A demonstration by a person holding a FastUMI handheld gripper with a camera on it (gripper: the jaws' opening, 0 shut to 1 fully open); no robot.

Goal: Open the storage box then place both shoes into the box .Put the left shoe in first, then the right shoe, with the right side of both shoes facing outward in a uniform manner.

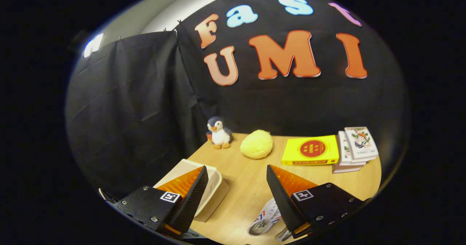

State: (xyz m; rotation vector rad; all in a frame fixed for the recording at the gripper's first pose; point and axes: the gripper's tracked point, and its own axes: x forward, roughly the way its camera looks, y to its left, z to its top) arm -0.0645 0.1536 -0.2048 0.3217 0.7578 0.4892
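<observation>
- Two things mattered to you here: the storage box (213, 186), a pale, lidded container that sat on the counter (244, 186) partly behind your tool's left finger, and a white shoe (264, 219) with coloured stripes that lay low beside the right finger, partly hidden by it.
- One shoe was all you could make out clearly; a sliver of something further right may have been the second, though you could not tell.
- The box lid looked thin, stiff and light, so a pinch on its near rim would probably have lifted it without much force.
- The shoe looked light and soft-sided with a firmer sole; the heel collar or the sole edge would likely have given the surest hold.
- Your tool (236, 192) was spread wide, holding nothing.
- Beyond the fingers stood a toy penguin (219, 133), a yellow fluffy ball (256, 144), a yellow box (310, 150) and a stack of books (355, 148), well apart from the shoe.
</observation>
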